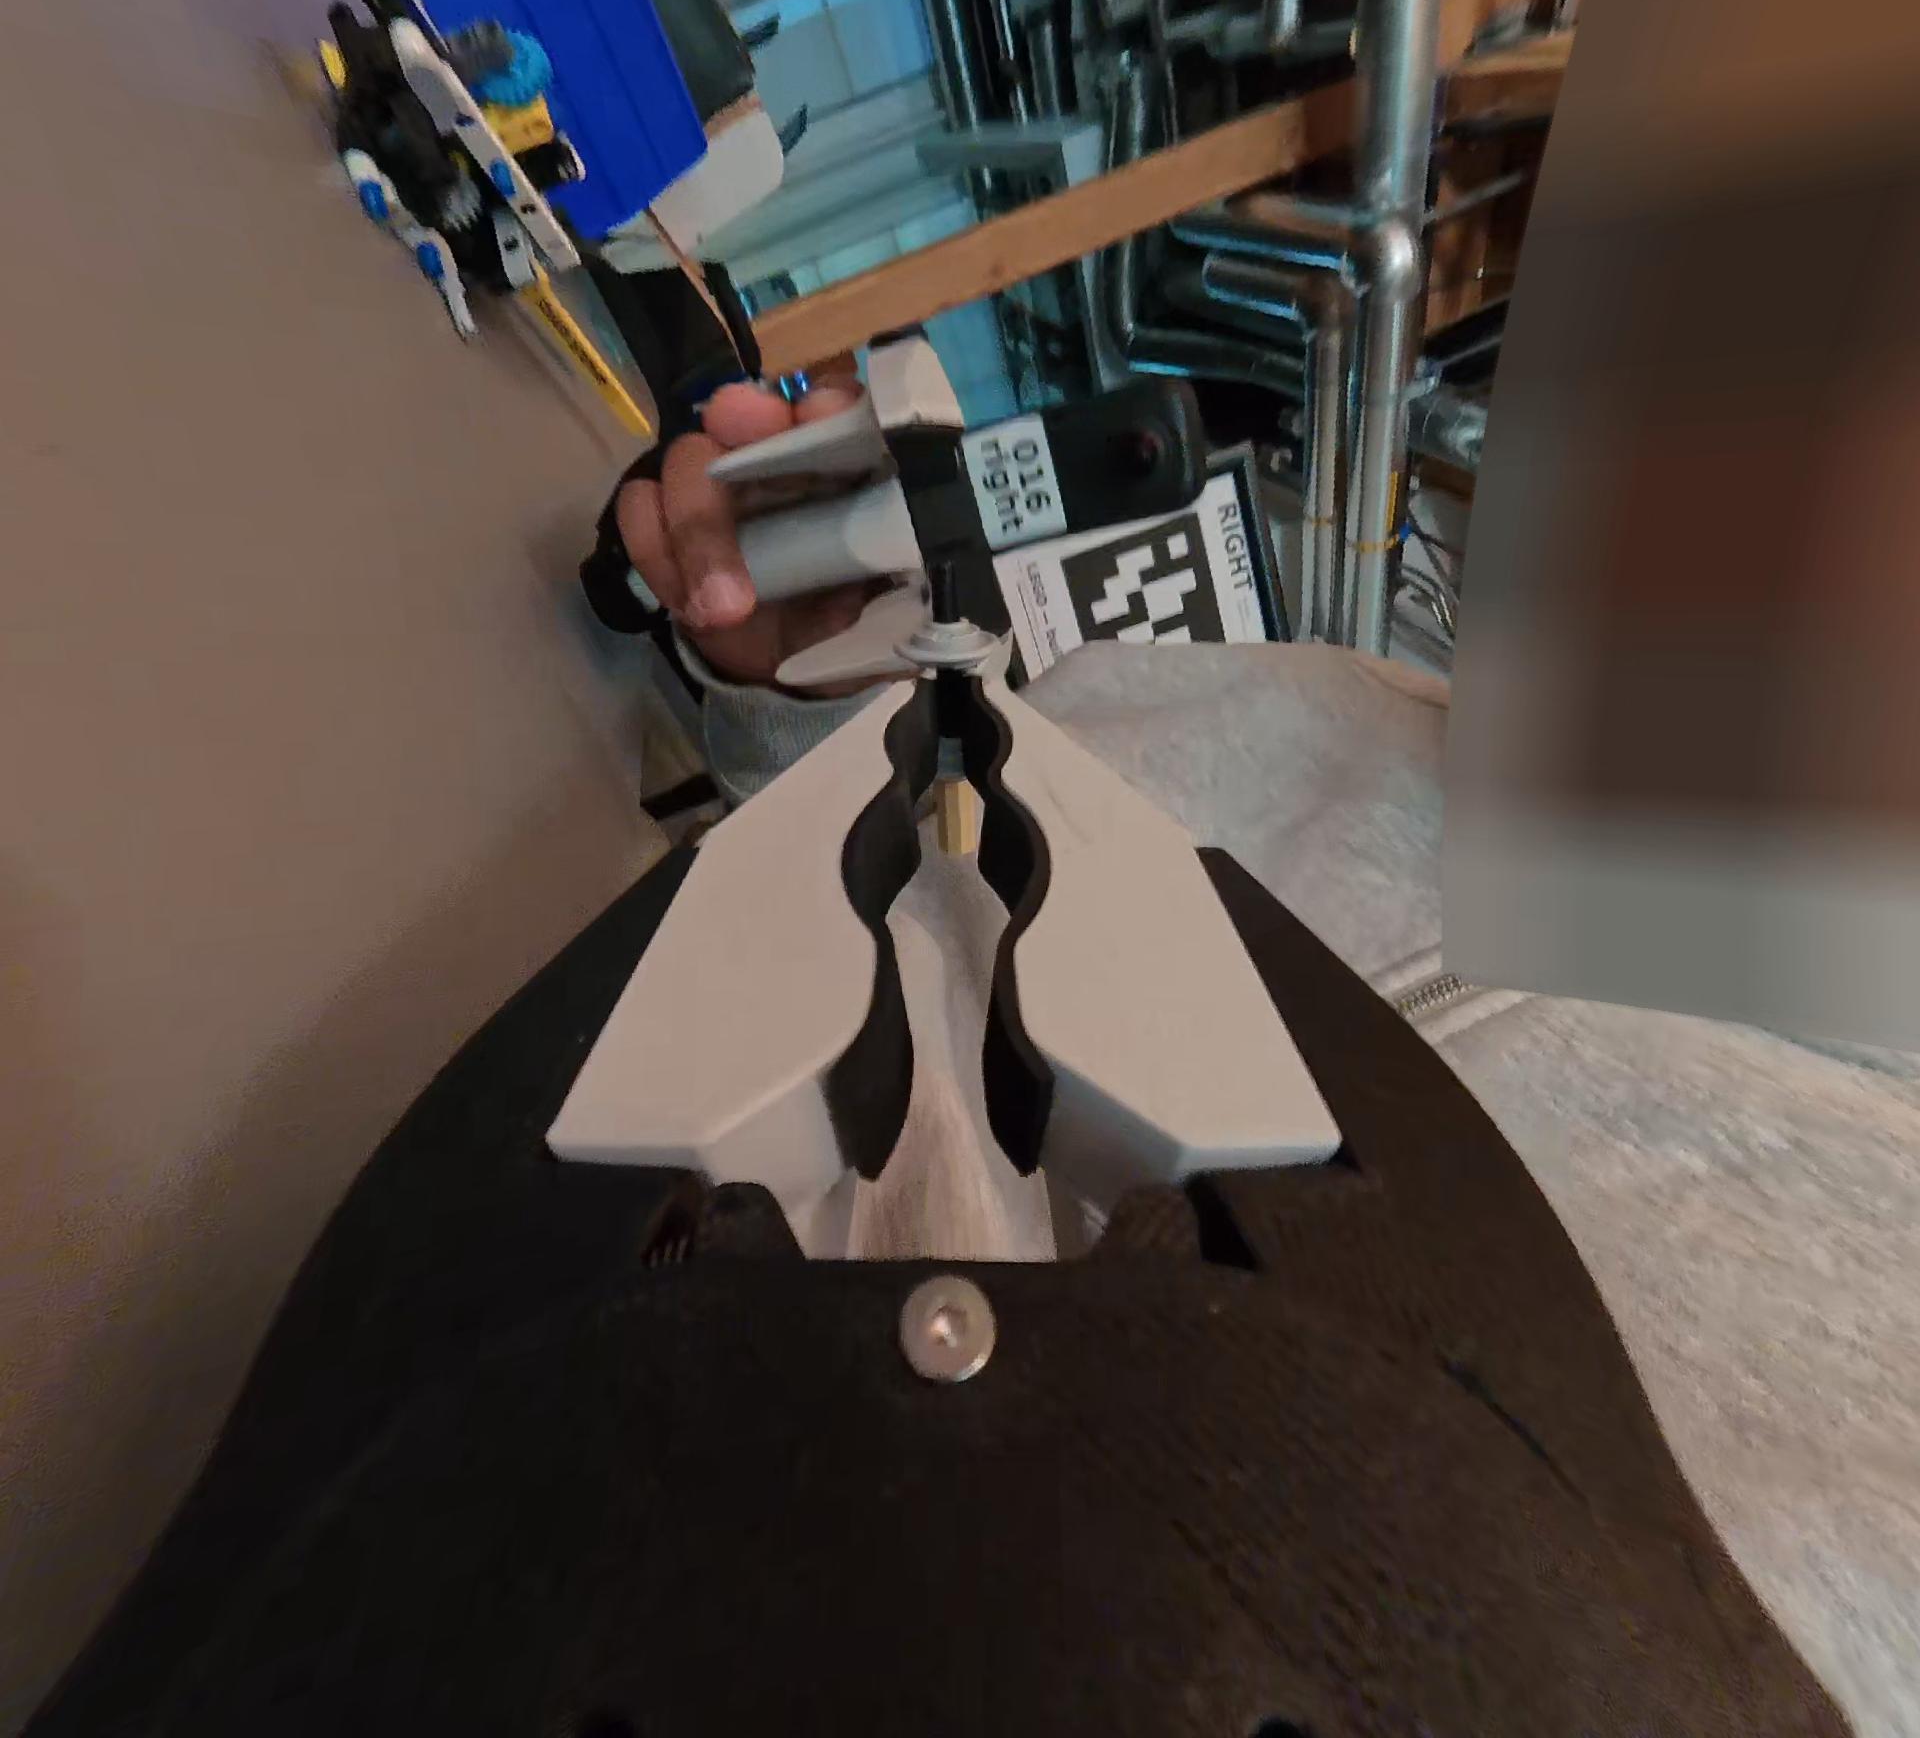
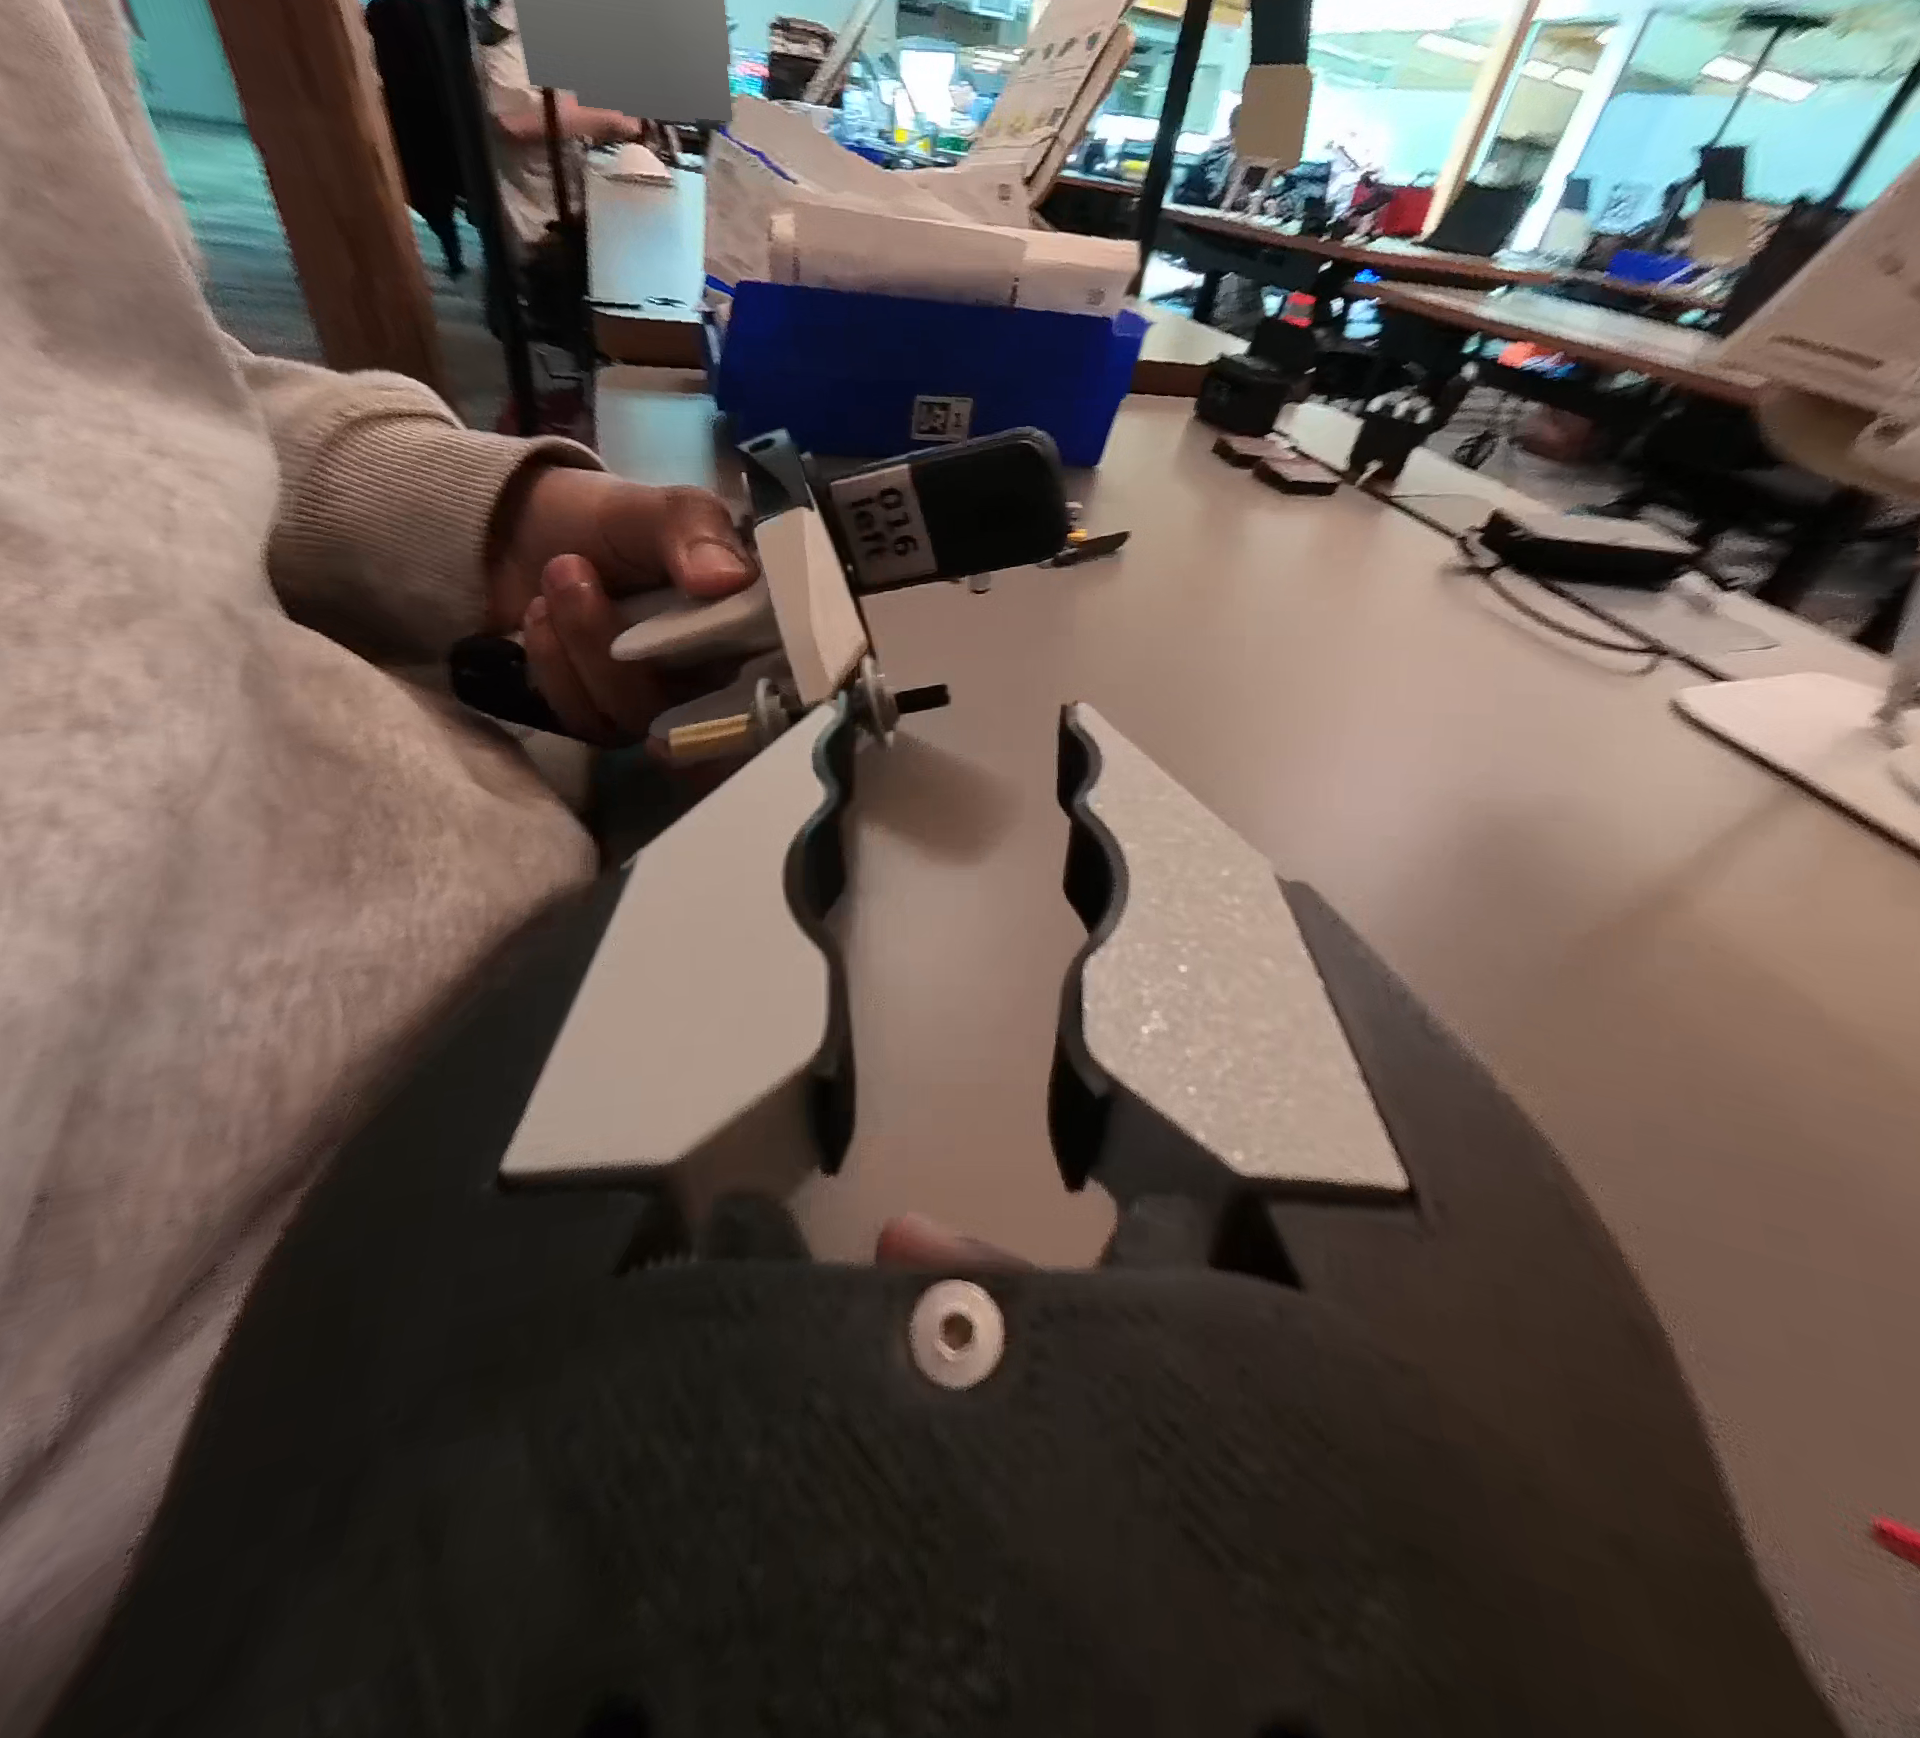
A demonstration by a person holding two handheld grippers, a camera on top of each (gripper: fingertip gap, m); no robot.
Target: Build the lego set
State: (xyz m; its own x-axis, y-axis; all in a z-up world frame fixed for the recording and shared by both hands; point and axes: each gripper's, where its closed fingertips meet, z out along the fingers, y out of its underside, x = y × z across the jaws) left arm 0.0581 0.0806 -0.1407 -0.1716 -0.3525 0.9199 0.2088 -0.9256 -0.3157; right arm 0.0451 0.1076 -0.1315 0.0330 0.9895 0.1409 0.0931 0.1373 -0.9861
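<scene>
Each wrist camera peers closely along its own gripper, facing the other above the desk (image 2: 1299, 701), sharing the axle piece (image 1: 940, 649).

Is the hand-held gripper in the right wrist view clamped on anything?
No, the right hand-held gripper is open, with bare table showing through the wide gap between its fingers.

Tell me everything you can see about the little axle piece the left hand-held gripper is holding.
The axle piece is a thin black rod carrying a grey disc-like part and a tan sleeve at one end; all look like plastic. The left hand-held gripper pinches it crosswise near the fingertips, both ends sticking out, held in the air above the table.
</scene>
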